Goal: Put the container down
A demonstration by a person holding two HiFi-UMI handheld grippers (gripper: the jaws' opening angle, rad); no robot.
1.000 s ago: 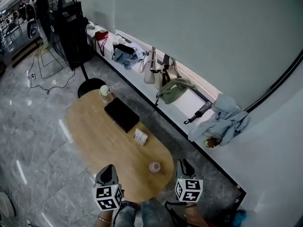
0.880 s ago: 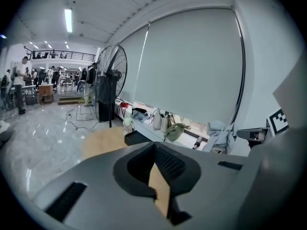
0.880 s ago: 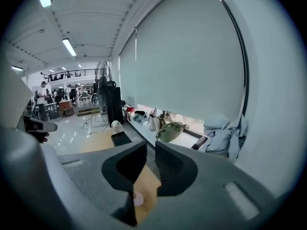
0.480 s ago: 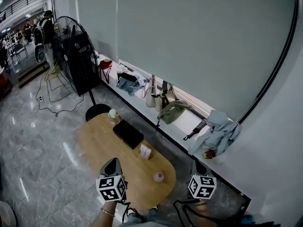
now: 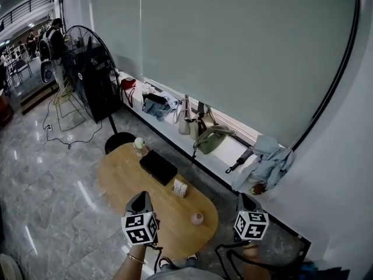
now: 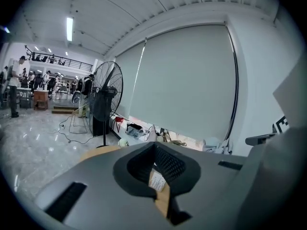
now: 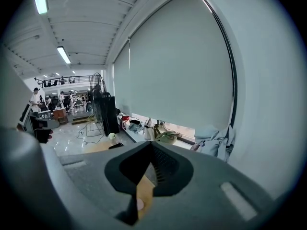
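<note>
Two grippers hang by the near end of the wooden table (image 5: 125, 174): the left gripper (image 5: 140, 197) and the right gripper (image 5: 244, 199) both have their jaws pressed together on nothing (the right's have just closed). The pink container (image 5: 197, 218) sits on the tabletop between them, touching neither. From above it looks round, too small to show a long axis or heading.

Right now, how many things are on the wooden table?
4. A pale cup at the far end, a flat black case beside it, a small box in the middle, a pink container near the close end. The left gripper may hide more.
</note>
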